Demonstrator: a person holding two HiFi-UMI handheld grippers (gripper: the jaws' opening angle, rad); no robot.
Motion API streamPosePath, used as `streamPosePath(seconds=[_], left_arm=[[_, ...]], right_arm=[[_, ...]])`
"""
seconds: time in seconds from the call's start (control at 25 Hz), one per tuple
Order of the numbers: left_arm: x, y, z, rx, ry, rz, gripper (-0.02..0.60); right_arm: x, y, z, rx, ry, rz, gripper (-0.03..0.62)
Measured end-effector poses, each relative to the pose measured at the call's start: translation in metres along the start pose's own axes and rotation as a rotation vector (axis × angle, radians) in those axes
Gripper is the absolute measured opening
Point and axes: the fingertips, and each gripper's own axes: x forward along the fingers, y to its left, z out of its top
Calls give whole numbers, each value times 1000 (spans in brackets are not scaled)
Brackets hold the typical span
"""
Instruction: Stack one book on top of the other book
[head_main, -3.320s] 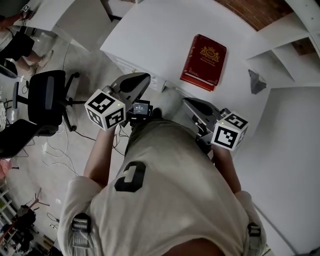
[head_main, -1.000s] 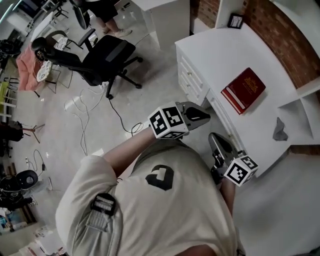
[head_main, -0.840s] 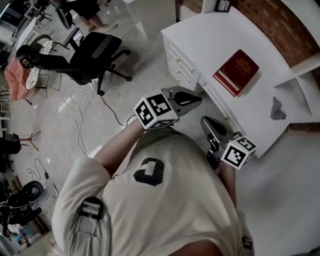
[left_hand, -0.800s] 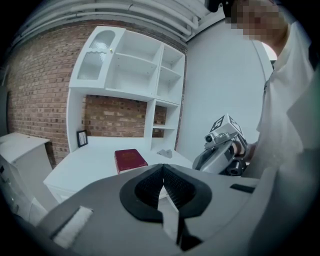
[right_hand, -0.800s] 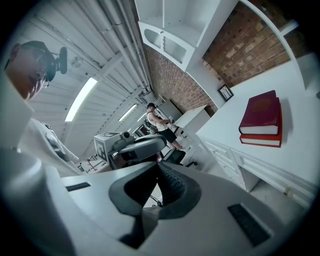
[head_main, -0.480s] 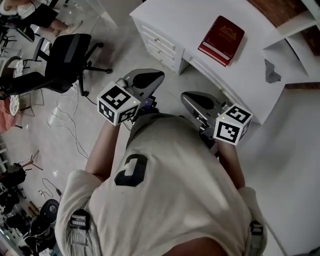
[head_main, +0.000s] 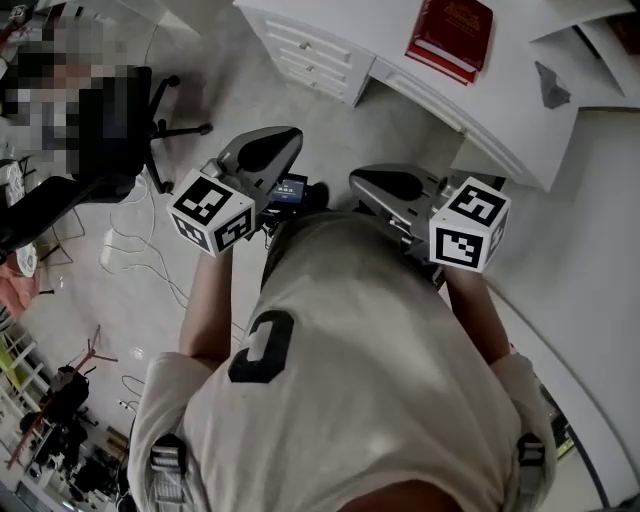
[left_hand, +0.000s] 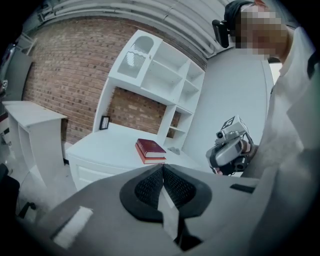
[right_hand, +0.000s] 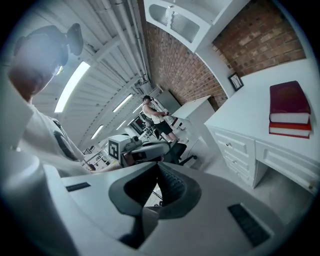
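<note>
A person, seen from above, is holding a gripper in each hand close to the chest, both pointing towards a white desk (head_main: 380, 25). The left gripper (head_main: 293, 136) is showing its jaws pressed together with nothing between them. The right gripper (head_main: 357, 181) is likewise closed at the tips and carrying nothing.

Two red books are lying on the desk, well away from both grippers. The upper book (right_hand: 289, 101) is resting flat on the lower book (right_hand: 290, 131), edges roughly in line, so the stacking appears to be done already.

Both look like hardbacks: stiff, fairly heavy for their size, with smooth covers that could be slippery under the pads. If either needed moving, the safest hold would probably be across the thickness at a long side, near the middle, so the weight is balancing and the cover is not flapping open. Gripping one corner would likely be letting the book swing or slide out.
</note>
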Motion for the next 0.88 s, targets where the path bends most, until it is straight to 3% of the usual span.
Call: streamPosePath(seconds=[0.28, 0.4, 0.72, 0.88], left_arm=[[6, 18, -37, -54, 63, -156, 5], [12, 16, -39, -37, 75, -207, 5], [24, 0, -23, 2, 79, -251, 5], [27, -7, -24, 65, 101, -245, 5]], right_arm=[[7, -2, -27, 96, -48, -171, 3], [1, -5, -32, 138, -94, -222, 3], [-10, -5, -25, 114, -135, -248, 3], [-13, -5, -26, 124, -166, -238, 3]])
